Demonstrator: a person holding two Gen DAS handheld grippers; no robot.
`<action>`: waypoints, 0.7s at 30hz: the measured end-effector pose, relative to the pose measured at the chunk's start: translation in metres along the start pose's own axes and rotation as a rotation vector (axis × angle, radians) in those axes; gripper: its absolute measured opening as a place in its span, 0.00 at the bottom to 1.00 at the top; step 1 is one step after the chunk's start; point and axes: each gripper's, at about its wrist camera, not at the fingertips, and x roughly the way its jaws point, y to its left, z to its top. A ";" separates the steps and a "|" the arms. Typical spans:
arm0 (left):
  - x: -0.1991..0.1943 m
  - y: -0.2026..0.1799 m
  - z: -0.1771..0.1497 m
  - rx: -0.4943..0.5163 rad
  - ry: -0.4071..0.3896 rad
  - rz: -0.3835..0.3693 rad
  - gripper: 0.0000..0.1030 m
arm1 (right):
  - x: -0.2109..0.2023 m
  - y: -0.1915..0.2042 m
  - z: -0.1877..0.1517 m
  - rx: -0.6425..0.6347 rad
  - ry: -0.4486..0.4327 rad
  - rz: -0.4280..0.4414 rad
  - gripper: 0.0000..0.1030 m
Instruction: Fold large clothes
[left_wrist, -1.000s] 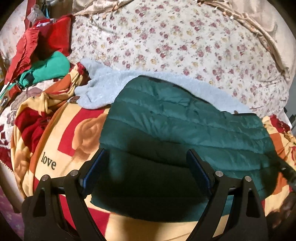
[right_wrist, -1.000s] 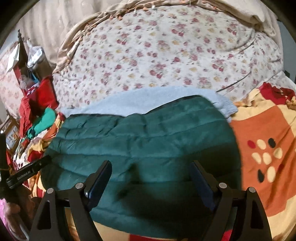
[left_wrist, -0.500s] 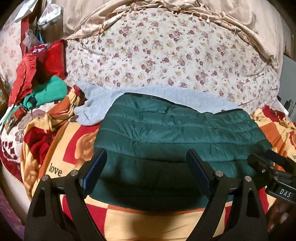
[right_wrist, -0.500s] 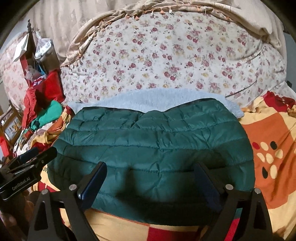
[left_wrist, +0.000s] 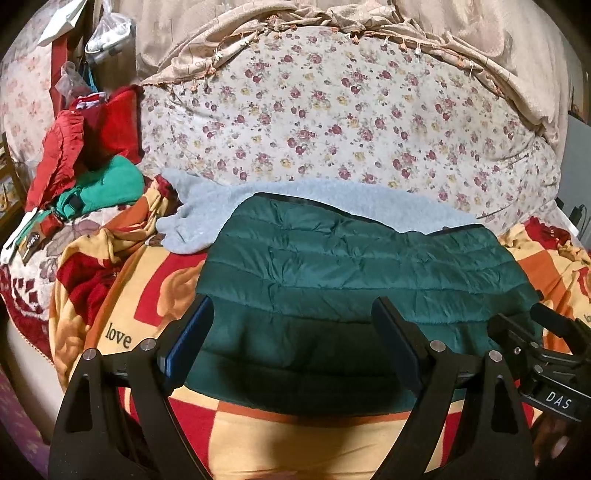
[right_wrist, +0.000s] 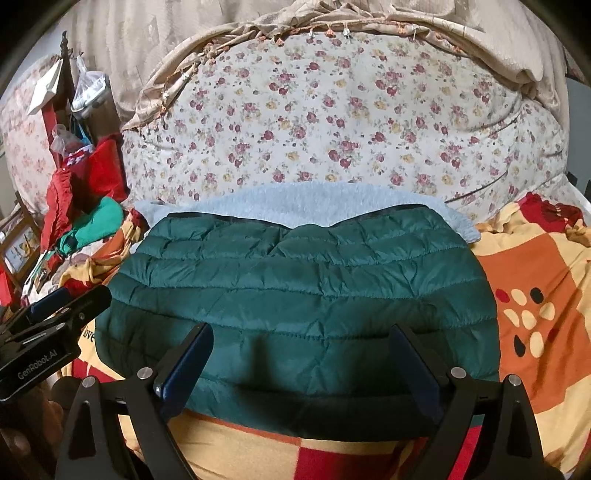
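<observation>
The near edge of the patterned blanket (left_wrist: 280, 439) was cut off by the bottom of both views, and its far part was hidden under the green quilted jacket (right_wrist: 303, 295), which was laid folded flat across the middle of the blanket, with its near hem lost in shadow between the gripper fingers. A pale blue fleece (left_wrist: 207, 221) was largely covered by the jacket, so only its far and left edges could be made out. Compared with 1 second before, more of the floral bedding (right_wrist: 332, 129) and the beige fringed cover (left_wrist: 461, 40) behind it was shown, and more blanket was exposed in front of the jacket. The left gripper (left_wrist: 291, 338) and the right gripper (right_wrist: 301, 363) were both held above the near hem with jaws spread wide and nothing between them. At the left, red and green clothes (left_wrist: 85, 162) were heaped beside a cluttered corner whose contents were hard to identify.
</observation>
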 end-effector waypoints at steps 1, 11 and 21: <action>0.000 0.000 0.000 0.001 0.001 -0.001 0.85 | 0.000 0.001 0.000 -0.005 0.000 -0.002 0.92; 0.002 0.000 -0.003 0.009 0.001 0.020 0.85 | 0.002 0.003 -0.002 -0.008 0.005 0.001 0.92; 0.007 0.002 -0.005 0.008 0.011 0.031 0.85 | 0.007 0.003 -0.002 0.004 0.016 -0.001 0.92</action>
